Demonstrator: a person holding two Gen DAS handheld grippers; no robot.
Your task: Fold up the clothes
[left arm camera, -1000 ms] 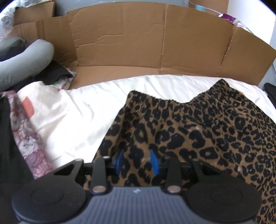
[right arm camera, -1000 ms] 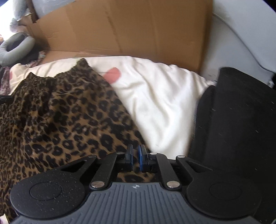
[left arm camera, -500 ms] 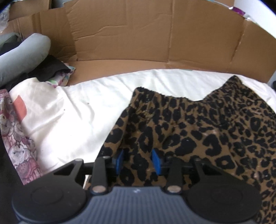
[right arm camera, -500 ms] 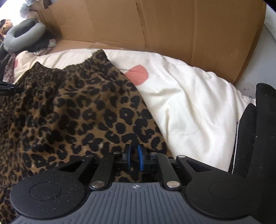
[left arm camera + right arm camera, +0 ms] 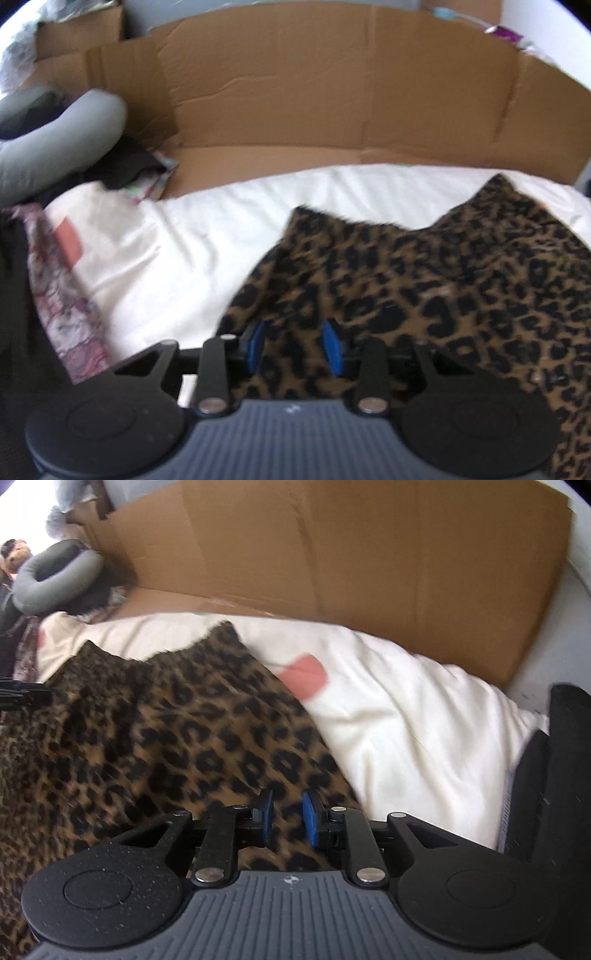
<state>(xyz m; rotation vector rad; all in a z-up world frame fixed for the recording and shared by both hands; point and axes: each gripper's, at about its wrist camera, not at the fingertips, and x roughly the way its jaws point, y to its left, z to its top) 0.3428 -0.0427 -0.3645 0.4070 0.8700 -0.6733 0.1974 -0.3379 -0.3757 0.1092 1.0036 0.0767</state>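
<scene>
A leopard-print garment (image 5: 424, 291) lies spread on a white sheet (image 5: 207, 236), its gathered waistband at the far edge. It also shows in the right wrist view (image 5: 155, 738). My left gripper (image 5: 293, 345) is open with its blue pads over the garment's near left part. My right gripper (image 5: 288, 819) is open over the garment's near right edge, with nothing between the pads.
A cardboard wall (image 5: 332, 96) stands behind the sheet. A grey neck pillow (image 5: 62, 140) and a pile of clothes (image 5: 70, 310) lie at the left. A black fabric object (image 5: 554, 775) lies at the right of the sheet.
My right gripper was shut and has opened, letting go of the garment's edge. My left gripper stayed open. Both views shifted slightly.
</scene>
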